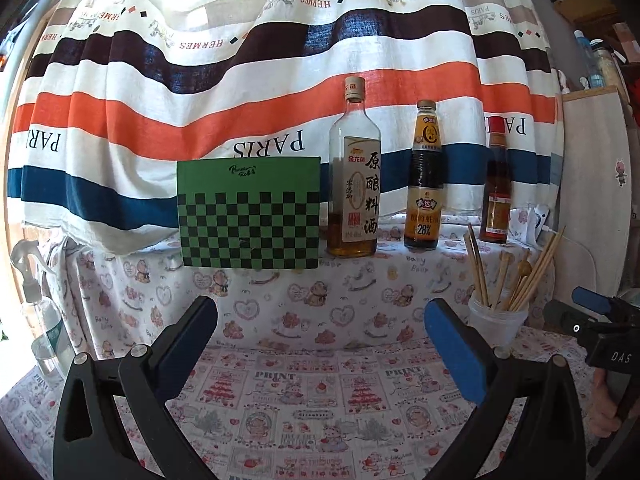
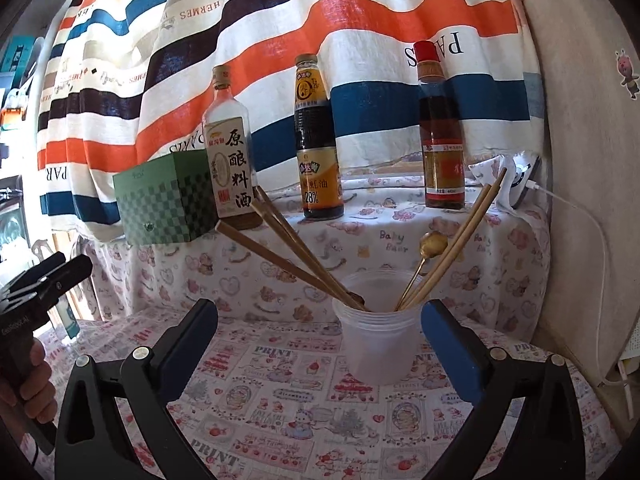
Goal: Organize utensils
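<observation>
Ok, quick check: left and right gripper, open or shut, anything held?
Left gripper: open wide, holding nothing; only the printed cloth lies between its fingers.
Right gripper: open wide, holding nothing; the plastic cup of chopsticks stands ahead, ungripped.

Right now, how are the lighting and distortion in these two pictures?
Left wrist view: daylight glows through the striped curtain, fisheye bends the edges, and the bottles are sharp. Right wrist view: same backlight, the plastic cup is clear, and the far left window area is washed out.
</observation>
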`<state>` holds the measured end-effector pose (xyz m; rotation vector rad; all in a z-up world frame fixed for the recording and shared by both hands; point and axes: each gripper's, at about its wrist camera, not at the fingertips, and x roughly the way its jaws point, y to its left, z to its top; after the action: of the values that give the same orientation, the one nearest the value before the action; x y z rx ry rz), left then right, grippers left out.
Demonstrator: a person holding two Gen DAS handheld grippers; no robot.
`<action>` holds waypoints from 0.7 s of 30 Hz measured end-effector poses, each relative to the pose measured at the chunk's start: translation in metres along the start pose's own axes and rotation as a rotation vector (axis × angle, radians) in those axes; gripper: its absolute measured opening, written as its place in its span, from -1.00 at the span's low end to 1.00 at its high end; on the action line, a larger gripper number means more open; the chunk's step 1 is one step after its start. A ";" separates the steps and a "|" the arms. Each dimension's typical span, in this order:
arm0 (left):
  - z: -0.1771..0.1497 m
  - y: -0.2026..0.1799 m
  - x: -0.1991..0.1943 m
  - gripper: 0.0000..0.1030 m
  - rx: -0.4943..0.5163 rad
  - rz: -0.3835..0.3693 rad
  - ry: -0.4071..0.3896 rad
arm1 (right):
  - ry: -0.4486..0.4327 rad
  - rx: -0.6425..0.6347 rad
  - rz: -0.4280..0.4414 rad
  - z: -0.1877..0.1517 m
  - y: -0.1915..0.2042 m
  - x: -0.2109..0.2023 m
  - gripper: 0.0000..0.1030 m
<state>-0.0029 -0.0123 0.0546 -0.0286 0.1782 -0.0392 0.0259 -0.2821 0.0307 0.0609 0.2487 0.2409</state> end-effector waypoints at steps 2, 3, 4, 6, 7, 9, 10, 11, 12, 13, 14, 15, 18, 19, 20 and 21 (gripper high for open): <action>-0.005 0.001 0.002 1.00 -0.026 0.007 0.004 | 0.012 -0.020 0.012 -0.007 0.002 0.002 0.99; -0.008 0.002 0.002 1.00 -0.032 0.014 0.002 | 0.021 -0.022 0.019 -0.010 0.003 0.003 0.99; -0.011 0.002 0.002 1.00 -0.034 0.019 0.004 | 0.028 -0.020 0.018 -0.014 0.003 0.005 0.99; -0.016 0.002 0.005 1.00 -0.024 0.028 0.019 | 0.029 -0.029 -0.003 -0.019 0.006 0.007 0.99; -0.018 0.002 0.006 1.00 -0.016 0.031 0.025 | 0.029 -0.041 -0.014 -0.021 0.008 0.008 0.99; -0.022 0.003 0.006 1.00 -0.004 0.048 0.025 | 0.039 -0.065 -0.031 -0.023 0.012 0.012 0.99; -0.024 0.004 0.006 1.00 -0.003 0.052 0.024 | 0.040 -0.071 -0.035 -0.024 0.014 0.012 0.99; -0.026 0.005 0.007 0.99 -0.005 0.048 0.027 | 0.038 -0.074 -0.038 -0.025 0.015 0.013 0.99; -0.028 0.006 0.008 1.00 -0.009 0.043 0.033 | 0.037 -0.078 -0.040 -0.025 0.015 0.013 0.99; -0.029 0.006 0.011 1.00 -0.010 0.036 0.042 | 0.031 -0.077 -0.040 -0.025 0.016 0.012 0.99; -0.031 0.006 0.014 1.00 -0.010 0.034 0.053 | 0.027 -0.077 -0.038 -0.025 0.016 0.012 0.99; -0.033 0.006 0.017 1.00 -0.015 0.036 0.065 | 0.030 -0.079 -0.039 -0.025 0.017 0.013 0.99; -0.040 0.000 0.021 1.00 0.007 0.043 0.076 | 0.033 -0.085 -0.069 -0.025 0.019 0.015 0.99; -0.042 -0.003 0.022 1.00 0.026 0.059 0.084 | 0.032 -0.083 -0.073 -0.024 0.019 0.015 0.99; -0.042 -0.005 0.022 1.00 0.031 0.066 0.088 | 0.033 -0.083 -0.076 -0.024 0.019 0.015 0.99; -0.042 -0.007 0.022 1.00 0.031 0.057 0.087 | 0.030 -0.081 -0.078 -0.024 0.018 0.014 0.99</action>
<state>0.0106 -0.0209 0.0094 0.0087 0.2652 0.0140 0.0289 -0.2604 0.0054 -0.0326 0.2704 0.1747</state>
